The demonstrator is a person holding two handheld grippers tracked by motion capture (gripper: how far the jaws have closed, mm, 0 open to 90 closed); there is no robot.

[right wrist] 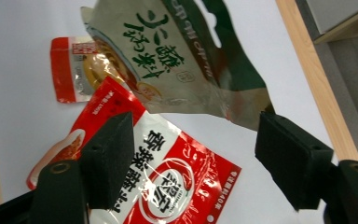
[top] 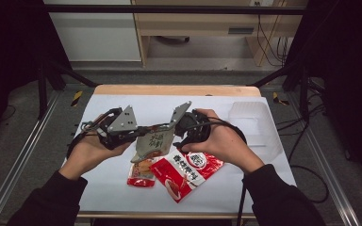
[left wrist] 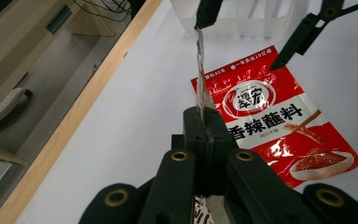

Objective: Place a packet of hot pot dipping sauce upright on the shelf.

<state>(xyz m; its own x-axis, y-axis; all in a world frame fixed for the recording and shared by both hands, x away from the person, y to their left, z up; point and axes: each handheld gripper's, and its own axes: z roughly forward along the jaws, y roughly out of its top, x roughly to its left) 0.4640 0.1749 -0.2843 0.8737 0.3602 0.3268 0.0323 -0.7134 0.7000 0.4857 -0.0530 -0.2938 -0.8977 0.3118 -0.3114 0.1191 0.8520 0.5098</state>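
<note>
I've got the beige-green sauce packet (top: 153,143) up off the table, hanging between both tools over the middle of the white mat (top: 122,188). My left gripper (left wrist: 205,122) is clamped tight on one edge of it; in the left gripper view the packet (left wrist: 199,70) shows edge-on, a thin strip running away from the shut jaws twd the far side. Right gripper (right wrist: 193,154) stands wide: pads apart w/ the packet's (right wrist: 177,65) lower corner just at the right pad, but I can't tell if it touches; nothing's pinched btwn them. In the high view the left gripper (top: 139,133) and right gripper (top: 175,126) sit close together, each in a hand, grey plates on top. Below the lifted packet, flat on the mat: a large red sauce packet (top: 186,170) w/ a round white logo, and a small red packet (top: 139,173) just beside it on its left, partly tucked under it. A clear plastic tray (top: 247,113) sits at the far right of the mat, well apart from the packets.
</note>
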